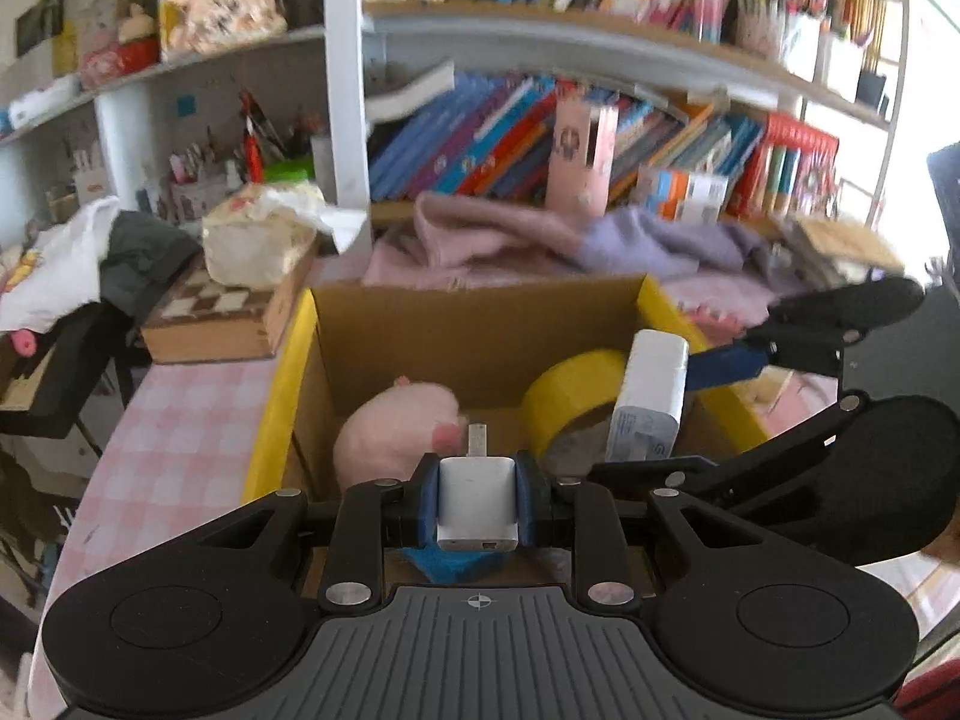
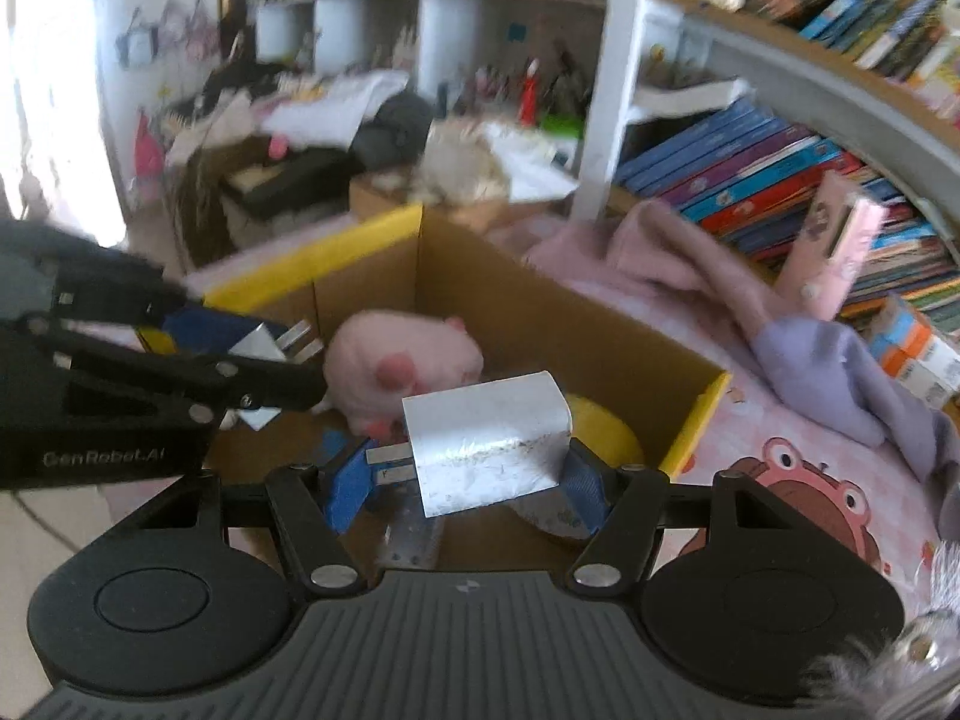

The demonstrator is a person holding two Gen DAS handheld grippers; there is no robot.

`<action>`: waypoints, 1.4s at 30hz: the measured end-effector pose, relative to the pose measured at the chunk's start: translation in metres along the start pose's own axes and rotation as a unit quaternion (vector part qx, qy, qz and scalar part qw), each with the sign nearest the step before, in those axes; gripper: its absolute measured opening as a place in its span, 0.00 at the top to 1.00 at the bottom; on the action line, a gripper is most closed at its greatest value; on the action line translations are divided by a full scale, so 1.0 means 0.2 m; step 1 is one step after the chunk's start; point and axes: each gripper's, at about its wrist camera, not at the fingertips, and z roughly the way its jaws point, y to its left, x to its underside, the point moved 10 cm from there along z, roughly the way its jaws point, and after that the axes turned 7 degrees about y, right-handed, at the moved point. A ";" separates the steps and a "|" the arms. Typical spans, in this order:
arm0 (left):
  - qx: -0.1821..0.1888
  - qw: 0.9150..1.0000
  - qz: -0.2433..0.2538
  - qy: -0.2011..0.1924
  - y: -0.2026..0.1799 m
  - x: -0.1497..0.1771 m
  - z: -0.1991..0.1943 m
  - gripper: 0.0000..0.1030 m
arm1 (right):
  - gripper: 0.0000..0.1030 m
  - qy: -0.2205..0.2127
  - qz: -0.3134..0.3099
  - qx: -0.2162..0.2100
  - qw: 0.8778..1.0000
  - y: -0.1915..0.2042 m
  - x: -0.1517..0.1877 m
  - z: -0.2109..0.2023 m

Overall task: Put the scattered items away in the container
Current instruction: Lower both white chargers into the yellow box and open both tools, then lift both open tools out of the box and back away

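Observation:
An open cardboard box with yellow flaps (image 1: 480, 324) (image 2: 480, 276) stands on the pink table. Inside lie a pink plush toy (image 1: 396, 432) (image 2: 408, 354) and a yellow tape roll (image 1: 570, 390) (image 2: 606, 426). My left gripper (image 1: 478, 501) is shut on a small white plug adapter (image 1: 478, 504) and holds it over the box's near side; it also shows in the right wrist view (image 2: 276, 342). My right gripper (image 2: 462, 480) is shut on a larger white charger block (image 2: 489, 444) above the box, which also shows in the left wrist view (image 1: 651, 396).
Pink and lilac cloths (image 1: 540, 240) (image 2: 690, 264) lie behind the box. A chessboard box (image 1: 222, 312) with a tissue pack (image 1: 258, 240) sits at its left. Bookshelves (image 1: 570, 138) stand behind. A pink cartoon print (image 2: 798, 492) shows on the tablecloth to the right.

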 end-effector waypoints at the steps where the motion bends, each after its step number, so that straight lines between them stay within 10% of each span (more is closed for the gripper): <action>1: -0.002 1.000 0.008 0.009 0.01 0.00 0.03 0.77 | 0.37 0.012 -0.018 -0.002 1.000 0.00 0.00 0.04; 15: 0.003 0.996 0.046 0.082 -0.04 0.06 0.25 0.76 | 0.37 0.109 -0.119 -0.013 0.987 0.04 0.04 0.31; 30: -0.051 0.999 -0.012 -0.014 0.00 -0.02 -0.08 0.16 | 0.20 0.006 -0.083 0.000 0.997 -0.01 -0.01 -0.02; 42: -0.077 0.995 -0.011 -0.056 -0.13 0.11 -0.40 0.06 | 0.18 -0.091 0.002 0.055 0.994 -0.08 0.14 -0.46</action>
